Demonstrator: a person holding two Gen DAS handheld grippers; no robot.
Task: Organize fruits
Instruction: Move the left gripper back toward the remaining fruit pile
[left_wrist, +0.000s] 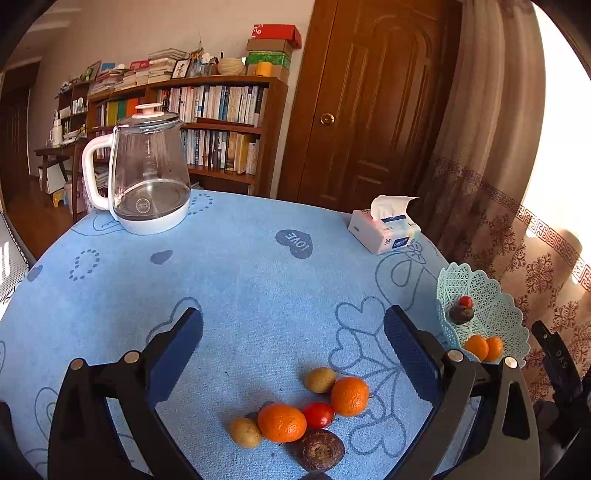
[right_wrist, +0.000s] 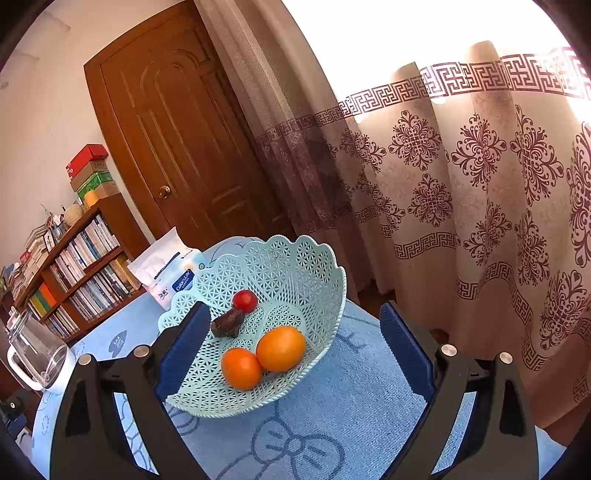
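Note:
In the left wrist view my left gripper (left_wrist: 293, 325) is open and empty above loose fruit on the blue tablecloth: two oranges (left_wrist: 282, 422) (left_wrist: 349, 396), a red tomato (left_wrist: 318, 414), two brownish-yellow fruits (left_wrist: 320, 379) (left_wrist: 245, 432) and a dark purple fruit (left_wrist: 320, 450). A light blue lattice basket (left_wrist: 491, 310) stands at the right. In the right wrist view my right gripper (right_wrist: 295, 325) is open and empty, hovering over the basket (right_wrist: 295, 266), which holds two oranges (right_wrist: 280, 348) (right_wrist: 241, 368), a tomato (right_wrist: 245, 300) and a dark fruit (right_wrist: 227, 324).
A glass kettle (left_wrist: 147, 173) stands at the table's far left and a tissue pack (left_wrist: 384, 229) at the far right. The table edge lies just beyond the basket, with a patterned curtain (right_wrist: 480, 184) behind. A door (left_wrist: 369, 110) and a bookshelf (left_wrist: 221, 122) stand behind the table.

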